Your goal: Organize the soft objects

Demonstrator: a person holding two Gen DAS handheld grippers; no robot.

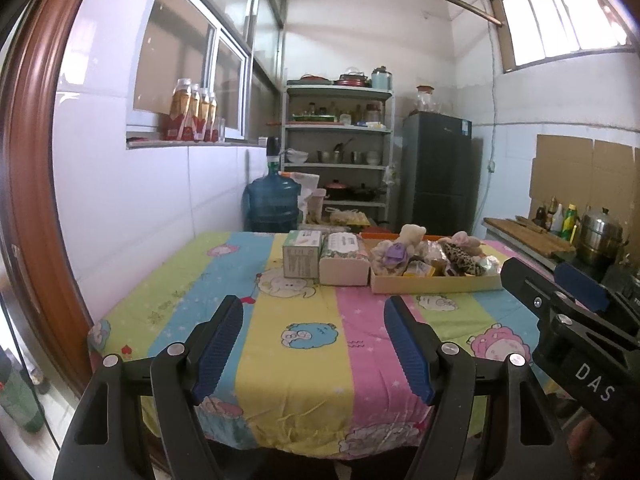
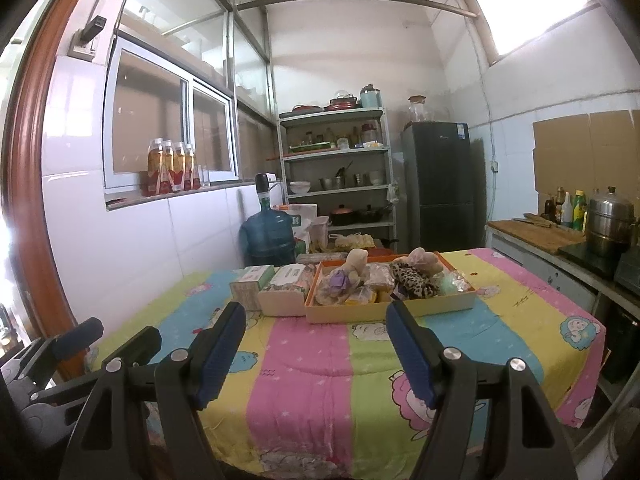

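Far across my surface, a shallow tan tray (image 2: 432, 307) holds the soft things heaped together: a cream teddy bear (image 2: 356, 261) sitting upright at its left, a leopard-print plush (image 2: 414, 280) lying flat to the right, and a purple plush (image 2: 338, 280) near the front-left corner.

On the desk (image 2: 304, 364), toward its far edge, a shallow tray (image 2: 400, 307) holds a heap of soft toys (image 2: 416, 280), and just left of the tray two boxes stand side by side, the nearer-to-tray box (image 2: 282, 300) touching it and the outer box (image 2: 249, 286) at the left end of the row. Behind the desk a water jug (image 2: 267, 236) sits on the floor at the left, a shelf rack (image 2: 336, 168) stands behind it and a fridge (image 2: 440, 184) to the right of the rack. A counter (image 2: 536, 236) with bottles (image 2: 568, 204) and a pot (image 2: 610, 216) runs along the right wall, and the left tongs (image 1: 314, 344) and right tongs (image 2: 316, 344) hang side by side over the desk's near edge, well apart from the tray.
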